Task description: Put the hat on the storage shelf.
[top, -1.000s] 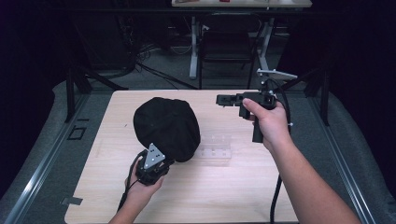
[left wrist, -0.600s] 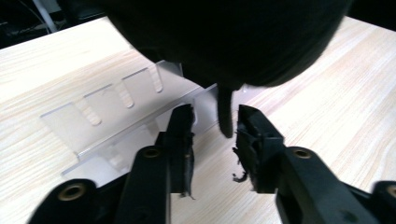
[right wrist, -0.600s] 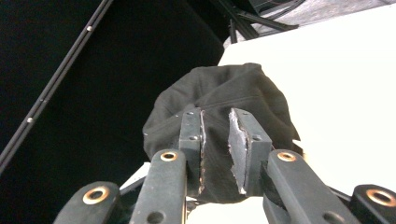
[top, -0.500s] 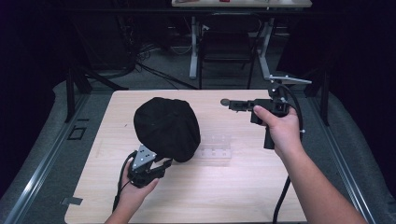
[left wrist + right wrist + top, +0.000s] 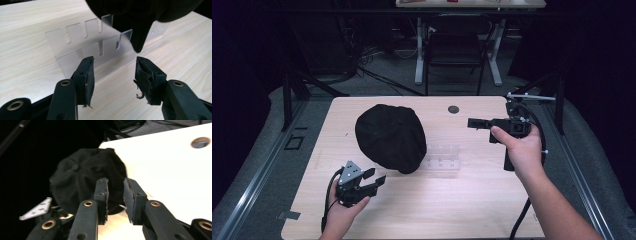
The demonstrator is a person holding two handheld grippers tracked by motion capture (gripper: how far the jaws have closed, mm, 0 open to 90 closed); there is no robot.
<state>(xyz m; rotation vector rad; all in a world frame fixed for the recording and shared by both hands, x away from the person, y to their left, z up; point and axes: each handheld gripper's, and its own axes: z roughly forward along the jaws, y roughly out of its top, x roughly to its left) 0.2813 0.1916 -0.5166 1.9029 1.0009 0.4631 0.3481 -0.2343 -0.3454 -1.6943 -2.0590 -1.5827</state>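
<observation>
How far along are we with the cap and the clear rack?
The black cap already sits draped over the clear rack. The left tool has just been opening, nothing between its jaws, near the cap's edge. The right tool hangs open and empty above the table. Nothing obvious remains except backing off.

A pale wooden counter (image 5: 472, 200) carries a black cap (image 5: 389, 136) left of centre. A clear slotted plastic rack (image 5: 443, 156) lies just right of it, partly under the cap's edge.

no readable text, no labels, no brands, no numbers
</observation>
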